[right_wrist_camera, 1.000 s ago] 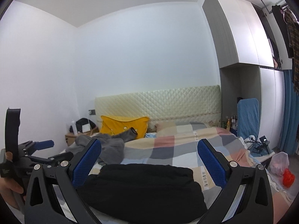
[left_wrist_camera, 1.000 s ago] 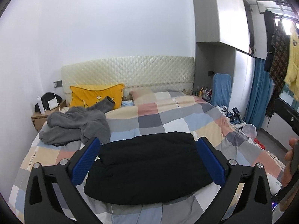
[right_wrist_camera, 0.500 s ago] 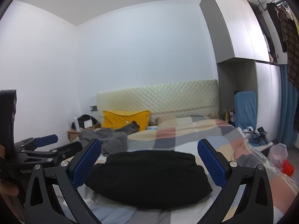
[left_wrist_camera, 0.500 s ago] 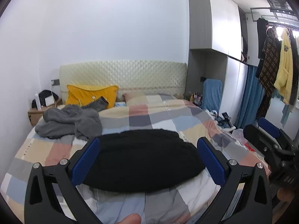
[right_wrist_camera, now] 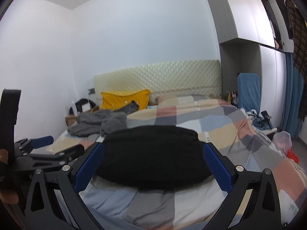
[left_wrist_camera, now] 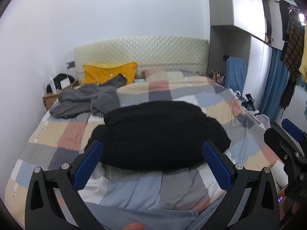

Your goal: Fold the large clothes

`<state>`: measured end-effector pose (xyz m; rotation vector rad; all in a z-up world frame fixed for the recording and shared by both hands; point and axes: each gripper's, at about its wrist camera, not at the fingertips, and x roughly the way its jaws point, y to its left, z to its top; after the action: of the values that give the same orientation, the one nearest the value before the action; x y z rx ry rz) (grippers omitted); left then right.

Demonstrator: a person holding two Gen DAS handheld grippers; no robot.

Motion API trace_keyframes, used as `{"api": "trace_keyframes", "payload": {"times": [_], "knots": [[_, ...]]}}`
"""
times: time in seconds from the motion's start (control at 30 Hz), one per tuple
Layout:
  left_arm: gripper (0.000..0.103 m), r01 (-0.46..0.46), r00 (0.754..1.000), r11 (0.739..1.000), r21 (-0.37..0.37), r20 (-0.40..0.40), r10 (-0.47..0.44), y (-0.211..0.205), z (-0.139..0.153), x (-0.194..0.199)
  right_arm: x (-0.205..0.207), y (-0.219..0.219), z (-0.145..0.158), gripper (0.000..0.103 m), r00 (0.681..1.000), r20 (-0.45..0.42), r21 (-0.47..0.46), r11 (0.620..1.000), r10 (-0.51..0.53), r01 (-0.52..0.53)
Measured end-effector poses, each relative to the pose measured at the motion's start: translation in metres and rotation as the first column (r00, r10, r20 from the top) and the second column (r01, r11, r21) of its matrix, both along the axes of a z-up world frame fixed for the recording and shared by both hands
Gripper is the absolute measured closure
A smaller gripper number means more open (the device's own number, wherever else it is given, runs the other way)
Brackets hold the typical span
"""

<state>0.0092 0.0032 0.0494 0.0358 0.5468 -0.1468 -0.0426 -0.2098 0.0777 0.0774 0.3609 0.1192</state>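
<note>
Folded black garment (left_wrist_camera: 161, 134) lies long axis crosswise on the bed (left_wrist_camera: 67, 138).

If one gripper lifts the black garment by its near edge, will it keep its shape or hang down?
The black garment would probably droop and unfold: it lies in soft, rounded layers. It looks thick, so perhaps fairly heavy. Both grippers are open and apart from it.

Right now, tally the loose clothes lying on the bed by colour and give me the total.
Black: 1, the folded black garment on the checked bedcover.
Grey: 1, the crumpled grey garment near the yellow pillow.
Total: 2
</note>
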Motion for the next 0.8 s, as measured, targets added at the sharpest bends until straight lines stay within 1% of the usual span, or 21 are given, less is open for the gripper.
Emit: {"api": "trace_keyframes", "payload": {"times": [0.13, 0.2, 0.43, 0.57, 0.63, 0.8], "knots": [[0.000, -0.019, 1.000, 1.000, 0.005, -0.008, 0.019, 0.003, -0.009, 0.002, 0.006, 0.000, -0.015, 0.000, 0.999, -0.042, 0.006, 1.000, 0.004, -0.004], [0.000, -0.025, 1.000, 1.000, -0.003, -0.019, 0.025, 0.005, -0.013, 0.003, 0.007, 0.001, -0.019, 0.000, 0.999, -0.048, 0.004, 1.000, 0.007, -0.007], [0.000, -0.031, 0.996, 0.999, -0.036, -0.087, 0.028, 0.011, -0.039, 0.019, 0.009, 0.003, -0.031, 0.000, 0.998, -0.070, -0.014, 1.000, -0.001, 0.000], [0.000, -0.026, 0.994, 1.000, -0.013, -0.110, 0.024, 0.006, -0.050, 0.021, 0.012, 0.002, -0.038, 0.000, 0.996, -0.086, -0.012, 1.000, -0.006, 0.005], [0.000, -0.016, 0.993, 1.000, 0.019, -0.118, 0.019, 0.000, -0.054, 0.020, 0.012, -0.001, -0.041, 0.000, 0.996, -0.085, -0.007, 1.000, -0.010, 0.009], [0.000, 0.012, 0.991, 1.000, 0.010, -0.130, -0.010, -0.004, -0.057, 0.017, 0.016, -0.005, -0.052, 0.000, 0.993, -0.116, -0.002, 1.000, -0.023, 0.023]]}}
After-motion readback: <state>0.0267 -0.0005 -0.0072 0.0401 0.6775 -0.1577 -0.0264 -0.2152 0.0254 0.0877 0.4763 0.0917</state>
